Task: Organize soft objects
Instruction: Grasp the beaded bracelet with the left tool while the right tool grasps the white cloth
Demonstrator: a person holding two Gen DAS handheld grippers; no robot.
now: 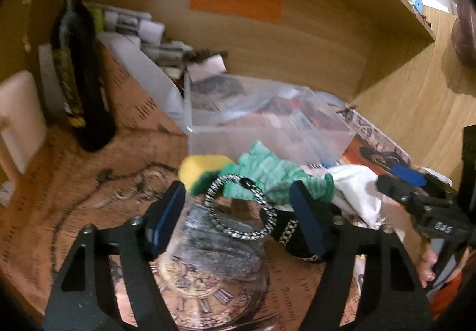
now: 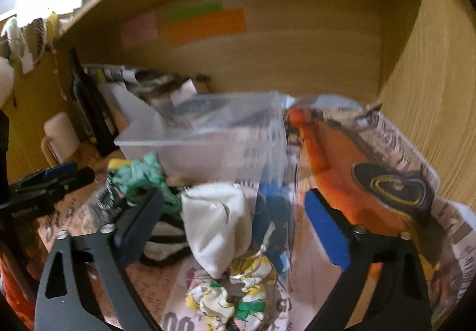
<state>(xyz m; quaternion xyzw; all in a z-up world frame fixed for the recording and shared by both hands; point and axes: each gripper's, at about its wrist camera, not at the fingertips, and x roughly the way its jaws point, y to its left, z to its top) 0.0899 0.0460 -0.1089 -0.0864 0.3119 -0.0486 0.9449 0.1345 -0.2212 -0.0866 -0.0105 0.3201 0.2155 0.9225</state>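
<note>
Both tools agape: left tool (image 1: 238, 212) over bracelet (image 1: 242, 207), right tool (image 2: 235, 227) over white cloth (image 2: 217, 224).

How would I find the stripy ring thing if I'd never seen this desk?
Find the clear plastic bin under the wooden shelf. In front of it lie a yellow sponge and a green cloth. The ring is the black-and-white braided hoop overlapping them, the only round loop there.

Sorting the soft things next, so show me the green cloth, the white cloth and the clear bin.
green cloth (image 1: 267, 173), left wrist view, crumpled middle
white cloth (image 2: 217, 221), right wrist view, front fold
clear bin (image 2: 208, 152), right wrist view, front wall
</note>
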